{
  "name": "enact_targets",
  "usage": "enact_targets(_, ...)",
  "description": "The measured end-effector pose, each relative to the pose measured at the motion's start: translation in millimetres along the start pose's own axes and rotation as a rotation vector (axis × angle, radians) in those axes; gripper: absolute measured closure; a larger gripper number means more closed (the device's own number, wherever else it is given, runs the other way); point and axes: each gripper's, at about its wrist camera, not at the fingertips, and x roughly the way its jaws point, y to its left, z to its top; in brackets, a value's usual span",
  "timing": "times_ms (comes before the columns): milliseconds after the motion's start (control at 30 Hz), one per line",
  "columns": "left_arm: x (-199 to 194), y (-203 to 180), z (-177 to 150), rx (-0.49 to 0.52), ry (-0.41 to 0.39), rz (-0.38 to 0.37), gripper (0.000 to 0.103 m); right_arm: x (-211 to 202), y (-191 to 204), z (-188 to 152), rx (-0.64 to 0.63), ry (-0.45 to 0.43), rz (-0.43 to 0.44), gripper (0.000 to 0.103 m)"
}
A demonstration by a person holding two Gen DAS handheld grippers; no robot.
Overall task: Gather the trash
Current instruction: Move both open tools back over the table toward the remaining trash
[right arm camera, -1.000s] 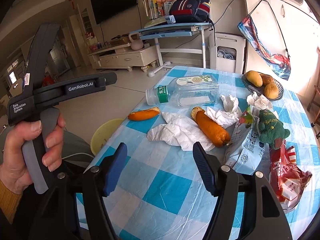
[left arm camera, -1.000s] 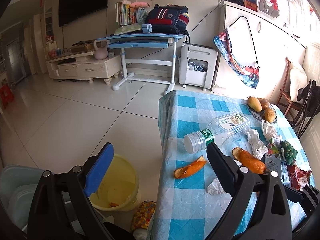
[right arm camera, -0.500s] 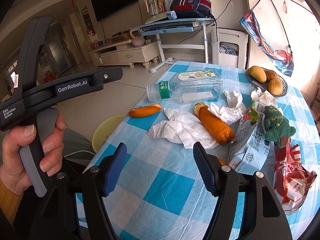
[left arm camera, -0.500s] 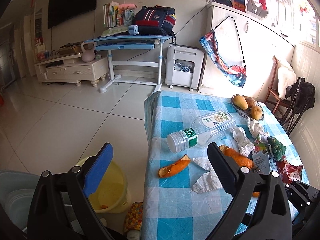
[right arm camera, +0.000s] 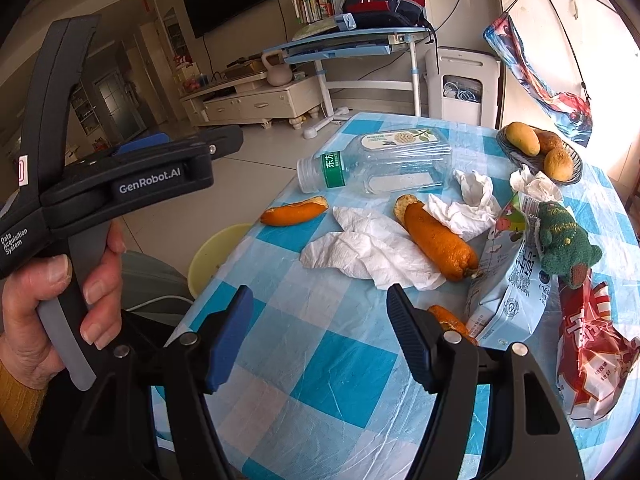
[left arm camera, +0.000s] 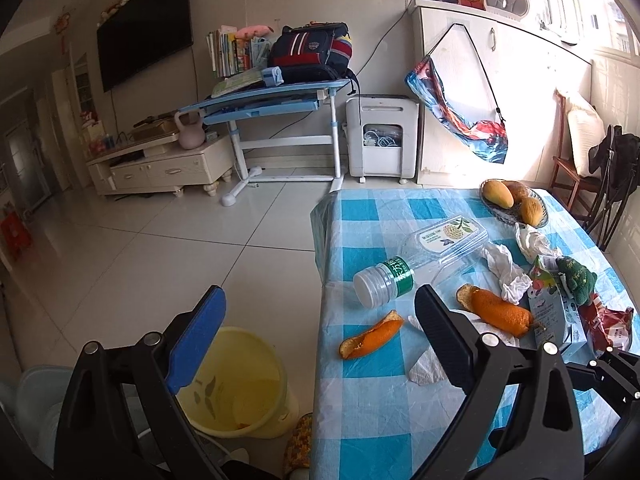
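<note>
On the blue-checked table (left arm camera: 360, 420) lie an empty plastic bottle (left arm camera: 420, 260), a small orange peel (left arm camera: 372, 336), a bigger peel (left arm camera: 498, 312) and crumpled tissues (right arm camera: 372, 252). A drink carton (right arm camera: 508, 280) and a red wrapper (right arm camera: 588, 352) lie further right. My left gripper (left arm camera: 320, 304) is open over the table's left edge, with the small peel just beyond its fingers. My right gripper (right arm camera: 320, 296) is open and empty above the cloth, short of the tissues. A yellow bin (left arm camera: 236, 380) stands on the floor left of the table.
A bowl of fruit (left arm camera: 512, 200) and a green plush toy (right arm camera: 560, 236) sit at the table's far right. A person's hand (right arm camera: 60, 300) grips the left gripper's handle. Beyond the tiled floor stand a desk (left arm camera: 272, 100), a white cabinet and a TV unit.
The left wrist view has tilted and shifted slightly, so the left gripper has rolled a little. The right gripper has stayed put. Both stay open.
</note>
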Motion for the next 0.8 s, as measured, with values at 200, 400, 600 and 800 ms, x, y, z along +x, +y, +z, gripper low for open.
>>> enact_targets(200, 5, 7, 1, -0.027, 0.025, 0.031, 0.011, 5, 4, 0, -0.003, 0.01, 0.019, 0.036)
enact_targets(400, 14, 23, 4, -0.084, 0.078, 0.083, 0.011, 17, 7, 7, -0.031, 0.04, 0.025, 0.036)
enact_targets(600, 17, 39, 8, -0.149, 0.094, 0.068, 0.011, 37, 10, 22, -0.057, 0.063, 0.052, 0.036)
enact_targets(800, 20, 39, 11, -0.136, 0.097, 0.073, 0.011, 67, 14, 31, -0.052, 0.101, 0.088, 0.036)
